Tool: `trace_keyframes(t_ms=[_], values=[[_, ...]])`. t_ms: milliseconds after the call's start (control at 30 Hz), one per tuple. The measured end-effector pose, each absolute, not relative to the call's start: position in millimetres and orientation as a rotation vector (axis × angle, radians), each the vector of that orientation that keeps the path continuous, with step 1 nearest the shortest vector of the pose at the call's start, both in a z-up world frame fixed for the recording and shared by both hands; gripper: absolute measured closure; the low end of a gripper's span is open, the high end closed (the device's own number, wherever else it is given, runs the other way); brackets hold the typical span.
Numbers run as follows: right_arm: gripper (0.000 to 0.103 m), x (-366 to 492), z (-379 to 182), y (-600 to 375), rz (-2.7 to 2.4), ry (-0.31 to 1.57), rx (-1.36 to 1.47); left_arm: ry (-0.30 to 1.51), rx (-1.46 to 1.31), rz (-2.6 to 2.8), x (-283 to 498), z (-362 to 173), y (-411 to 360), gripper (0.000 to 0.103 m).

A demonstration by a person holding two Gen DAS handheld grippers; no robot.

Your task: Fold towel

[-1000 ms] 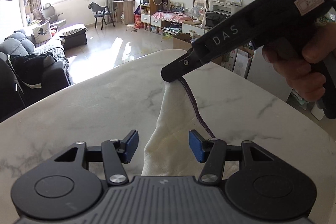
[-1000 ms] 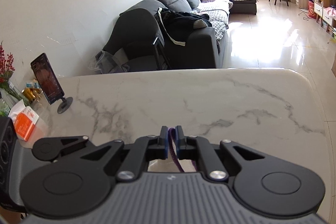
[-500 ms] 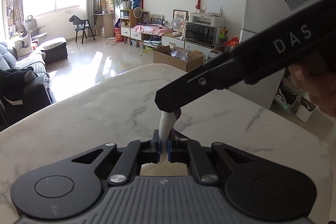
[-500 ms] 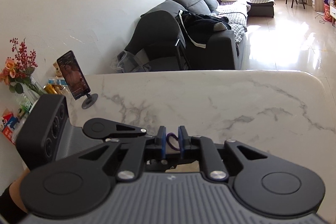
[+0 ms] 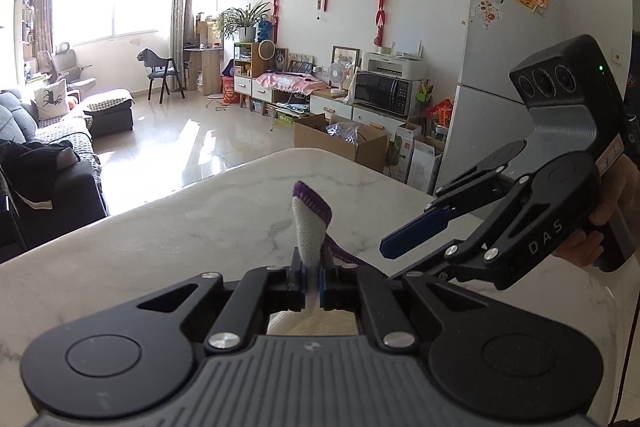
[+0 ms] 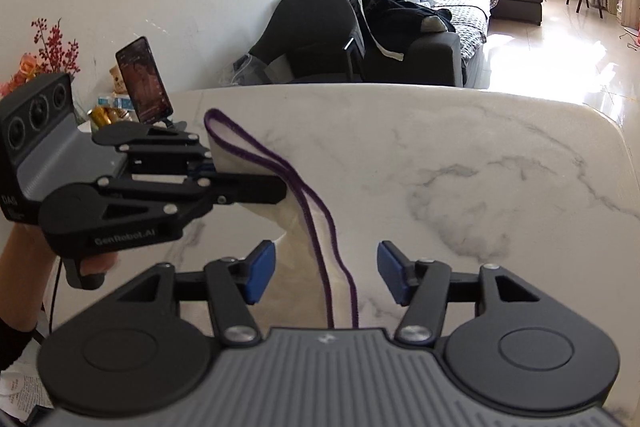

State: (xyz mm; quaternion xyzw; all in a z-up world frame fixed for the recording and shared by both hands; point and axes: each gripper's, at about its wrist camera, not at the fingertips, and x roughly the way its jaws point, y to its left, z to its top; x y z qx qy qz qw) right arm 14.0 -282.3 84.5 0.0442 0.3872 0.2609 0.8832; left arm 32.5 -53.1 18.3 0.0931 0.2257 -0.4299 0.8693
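So the left tongs (image 5: pixel 313 277) are clamped tight on a bunched-up bit of the towel (image 5: pixel 310 227), a cream one with a purple stitched edge. The pinched corner sticks up past the fingertips in a little loop, and the rest of the cloth hangs down from there toward the white marble tabletop (image 5: pixel 160 239). From the right wrist view you can see the towel (image 6: pixel 304 227) draping from the left tongs (image 6: pixel 212 167) and running down under the camera, purple hem doubled along it.

The right tongs (image 6: pixel 326 277) are spread wide apart, blue pads on either side of the hanging cloth but not touching it. In the left view the right tongs (image 5: pixel 408 247) hover just beside the towel, off to the right, with a hand (image 5: pixel 616 211) wrapped around the handle.

Background stuff: a phone (image 6: pixel 144 79) propped on a stand at the far edge of the tabletop, and a dark grey sofa (image 6: pixel 400 27) behind it.
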Motion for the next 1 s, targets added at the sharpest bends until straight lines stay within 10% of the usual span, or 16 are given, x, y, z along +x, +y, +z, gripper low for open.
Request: trace_keyframes(t_ms=[100,200,1000], values=[[0.046,11,77,-276,0.548,0.823,0.066,0.439,0.19,-0.897,23,27,-49,0.098],[0.097,3,74,-269,0.557,0.833,0.031,0.406,0.191,-0.893,11,37,-41,0.098],[0.097,-69,74,-189,0.709,0.767,-0.152,0.411,0.179,-0.823,-72,32,52,0.094]])
